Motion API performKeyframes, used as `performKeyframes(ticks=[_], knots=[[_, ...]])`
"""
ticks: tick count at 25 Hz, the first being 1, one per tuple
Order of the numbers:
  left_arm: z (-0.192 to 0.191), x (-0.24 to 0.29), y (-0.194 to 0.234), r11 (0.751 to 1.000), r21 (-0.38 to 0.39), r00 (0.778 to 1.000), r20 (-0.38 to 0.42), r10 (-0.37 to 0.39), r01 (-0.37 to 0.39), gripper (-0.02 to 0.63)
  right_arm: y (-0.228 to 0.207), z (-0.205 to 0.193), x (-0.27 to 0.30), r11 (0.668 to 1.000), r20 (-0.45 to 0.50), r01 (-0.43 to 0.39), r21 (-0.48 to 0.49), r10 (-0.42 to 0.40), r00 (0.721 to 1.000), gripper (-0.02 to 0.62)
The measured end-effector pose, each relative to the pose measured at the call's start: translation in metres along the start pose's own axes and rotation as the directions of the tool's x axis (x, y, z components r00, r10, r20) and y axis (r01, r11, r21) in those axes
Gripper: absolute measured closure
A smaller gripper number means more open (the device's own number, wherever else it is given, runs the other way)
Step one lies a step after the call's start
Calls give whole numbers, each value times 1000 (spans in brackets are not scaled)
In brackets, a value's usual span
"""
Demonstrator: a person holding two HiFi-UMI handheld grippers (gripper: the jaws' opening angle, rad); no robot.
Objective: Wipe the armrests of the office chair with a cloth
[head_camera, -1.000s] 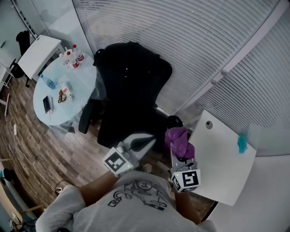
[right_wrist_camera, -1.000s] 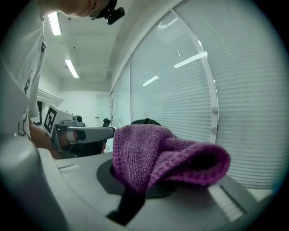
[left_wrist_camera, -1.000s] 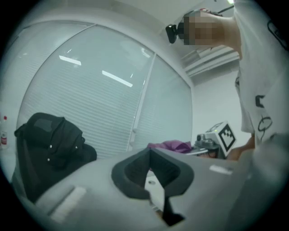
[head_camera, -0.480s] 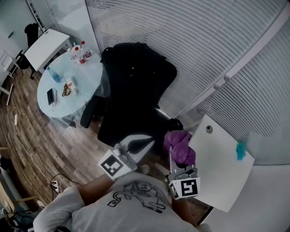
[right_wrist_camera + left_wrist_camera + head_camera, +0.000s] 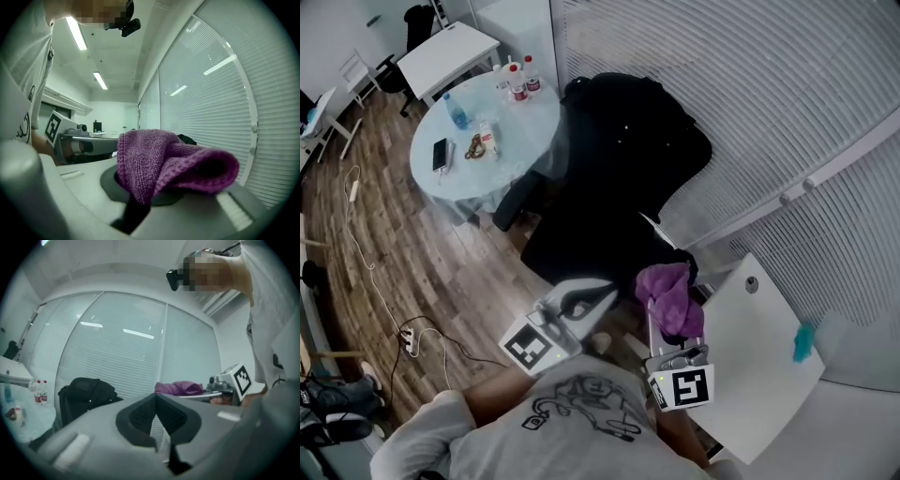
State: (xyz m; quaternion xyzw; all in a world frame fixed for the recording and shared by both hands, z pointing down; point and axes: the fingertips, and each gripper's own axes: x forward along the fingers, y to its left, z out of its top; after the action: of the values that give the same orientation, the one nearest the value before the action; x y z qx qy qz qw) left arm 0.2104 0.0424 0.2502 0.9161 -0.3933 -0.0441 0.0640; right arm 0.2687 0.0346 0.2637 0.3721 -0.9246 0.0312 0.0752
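One big black office chair [image 5: 619,169] is sitting against the window blinds [image 5: 787,84]. A round glass worktop [image 5: 525,131] is standing just beside it, and a white worktop [image 5: 750,366] is on the other side. The left claw [image 5: 598,293] is hovering near the seat's front edge with its jaws pressed together on nothing. The right claw [image 5: 664,317] is pinching a purple cloth [image 5: 667,289]. The cloth is bunching up right by the chair's armrest [image 5: 680,255] next to the white worktop, though I can't tell if it's touching. Bottles [image 5: 517,80] are standing and a phone [image 5: 440,155] is lying on the round worktop.
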Motion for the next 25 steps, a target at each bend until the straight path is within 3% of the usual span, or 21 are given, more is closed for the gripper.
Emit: performKeyframes(ticks=[8, 16, 25], knots=[[10, -59, 25, 980, 16, 980, 31, 196, -197, 606, 55, 8, 31, 981, 14, -194, -28, 194, 981, 561], [14, -146, 69, 922, 19, 922, 56, 384, -386, 606, 151, 22, 85, 914, 26, -399, -72, 401, 916, 561], [20, -245, 135, 871, 2, 869, 74, 490, -491, 606, 243, 23, 155, 859, -6, -500, -108, 503, 864, 561]])
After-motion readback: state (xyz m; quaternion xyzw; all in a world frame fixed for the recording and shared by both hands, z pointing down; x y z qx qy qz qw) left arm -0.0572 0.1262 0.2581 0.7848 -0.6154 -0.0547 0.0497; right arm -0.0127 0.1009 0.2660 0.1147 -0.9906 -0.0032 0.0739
